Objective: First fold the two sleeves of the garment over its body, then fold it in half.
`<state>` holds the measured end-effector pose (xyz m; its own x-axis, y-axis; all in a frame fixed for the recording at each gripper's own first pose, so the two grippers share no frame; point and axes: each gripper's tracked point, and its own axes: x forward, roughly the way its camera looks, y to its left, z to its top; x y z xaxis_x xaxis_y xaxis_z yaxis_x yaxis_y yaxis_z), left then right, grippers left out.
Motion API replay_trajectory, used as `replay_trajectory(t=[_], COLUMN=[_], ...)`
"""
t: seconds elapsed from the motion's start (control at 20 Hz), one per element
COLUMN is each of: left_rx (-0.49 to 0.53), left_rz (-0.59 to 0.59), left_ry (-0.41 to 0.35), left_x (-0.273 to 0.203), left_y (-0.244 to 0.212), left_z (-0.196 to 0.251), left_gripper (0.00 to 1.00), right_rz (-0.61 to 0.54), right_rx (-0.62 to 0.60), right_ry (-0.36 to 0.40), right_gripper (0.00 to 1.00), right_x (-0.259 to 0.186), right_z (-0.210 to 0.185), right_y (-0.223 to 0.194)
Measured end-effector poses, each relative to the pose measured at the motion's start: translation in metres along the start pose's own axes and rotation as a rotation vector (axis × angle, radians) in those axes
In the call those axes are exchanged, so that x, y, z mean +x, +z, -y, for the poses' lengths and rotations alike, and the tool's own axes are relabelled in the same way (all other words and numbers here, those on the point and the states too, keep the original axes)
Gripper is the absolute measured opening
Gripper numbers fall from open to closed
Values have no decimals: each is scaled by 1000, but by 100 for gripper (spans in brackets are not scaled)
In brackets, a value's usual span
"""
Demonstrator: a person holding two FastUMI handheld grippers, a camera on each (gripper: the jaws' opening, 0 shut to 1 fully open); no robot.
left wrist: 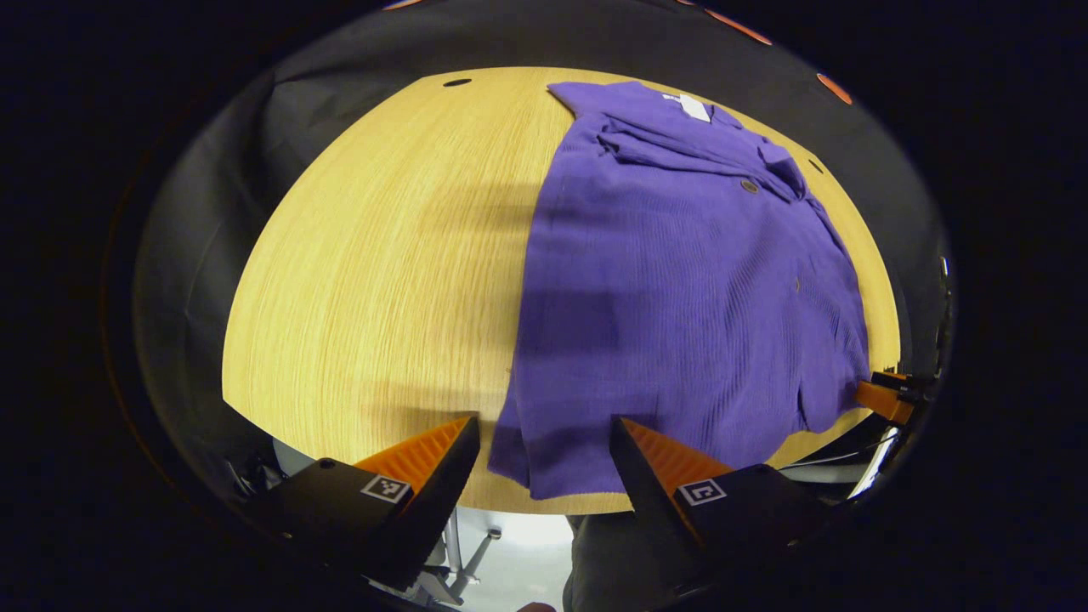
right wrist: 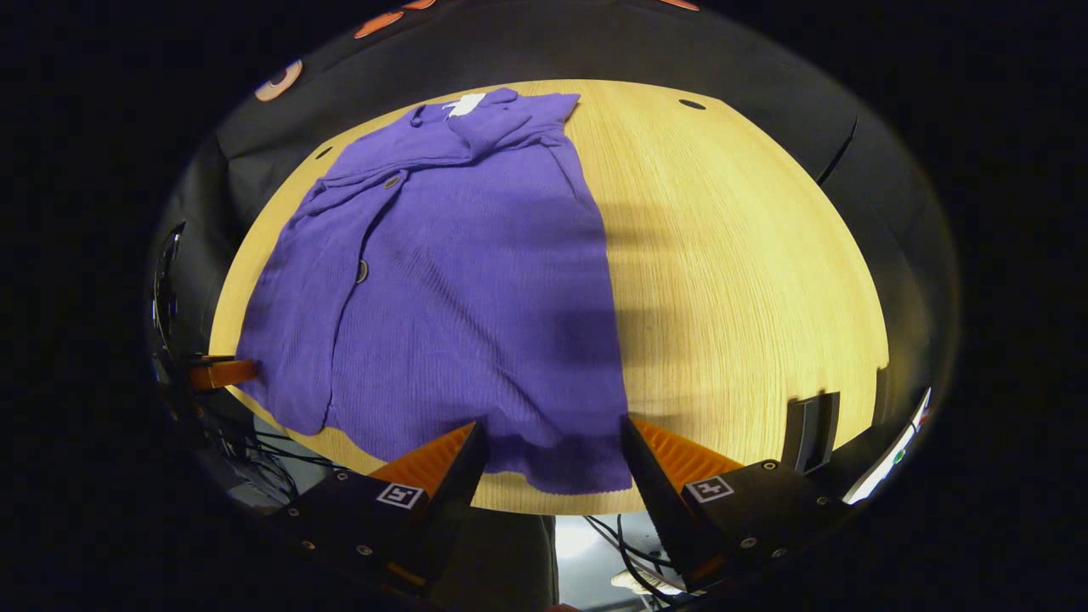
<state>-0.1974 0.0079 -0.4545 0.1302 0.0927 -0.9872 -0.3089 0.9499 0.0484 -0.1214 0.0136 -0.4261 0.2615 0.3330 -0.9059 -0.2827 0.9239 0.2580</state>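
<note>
A purple button-front garment (left wrist: pixel 680 280) lies flat on the wooden table (left wrist: pixel 382 280), collar and white label (left wrist: pixel 693 108) at the far end. A sleeve (left wrist: pixel 671 144) is folded across its chest. My left gripper (left wrist: pixel 544 421) stands open just above the near hem corner, with a finger on either side and no cloth gripped. In the right gripper view the same garment (right wrist: pixel 459 280) shows, and my right gripper (right wrist: pixel 552 423) is open over the opposite hem corner. One finger of each gripper appears in the other's view, right (left wrist: pixel 880 398) and left (right wrist: pixel 221 372), beside the hem.
Bare wood (right wrist: pixel 739 280) stretches beside the garment. Small dark holes (left wrist: pixel 456 82) (right wrist: pixel 692 104) sit near the table's far edge. A dark upright object (right wrist: pixel 812 429) stands at the near right edge. Cables (right wrist: pixel 255 459) hang below the front edge.
</note>
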Motion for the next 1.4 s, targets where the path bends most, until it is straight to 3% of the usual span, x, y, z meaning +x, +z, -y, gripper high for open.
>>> replay_trajectory(t=[0.5, 0.65, 0.7, 0.75, 0.8, 0.85, 0.9, 0.95, 1.0, 1.1, 1.2, 1.4], left_rx=[15, 28, 30, 30, 24, 24, 34, 40, 43, 36, -5, -6], left_rz=[-106, -157, -156, -161, -161, -174, -178, -181, -183, -192, -209, -176], left_ry=[14, 5, 0, -11, -25, -33, -39, -46, -54, -81, -106, -125], left_x=[8, 10, 13, 16, 19, 26, 32, 36, 38, 34, 20, -3], left_y=[4, 16, 24, 31, 40, 44, 48, 56, 61, 54, 39, 60], left_z=[14, 28, 33, 39, 46, 55, 61, 65, 67, 64, 55, 55], left_gripper=[96, 80, 75, 61, 50, 27, 19, 13, 11, 7, 5, 4], right_rz=[-92, -153, -167, -169, -167, -168, -167, -165, -167, -164, -176, -124], right_rx=[-1, -3, -26, -43, -57, -58, -41, -11, 21, 62, 102, 89], right_ry=[-47, -49, -42, -33, -25, -14, -8, 4, 16, 51, 79, 144], right_gripper=[95, 90, 82, 77, 62, 53, 37, 30, 18, 8, 5, 4], right_x=[7, 7, 7, 8, 8, 10, 9, 10, 10, 11, 10, -4], right_z=[4, -3, -6, -10, -13, -16, -17, -18, -19, -19, -20, -29], right_y=[-2, -3, -3, -1, 0, 0, 0, 1, 4, 9, 9, 32])
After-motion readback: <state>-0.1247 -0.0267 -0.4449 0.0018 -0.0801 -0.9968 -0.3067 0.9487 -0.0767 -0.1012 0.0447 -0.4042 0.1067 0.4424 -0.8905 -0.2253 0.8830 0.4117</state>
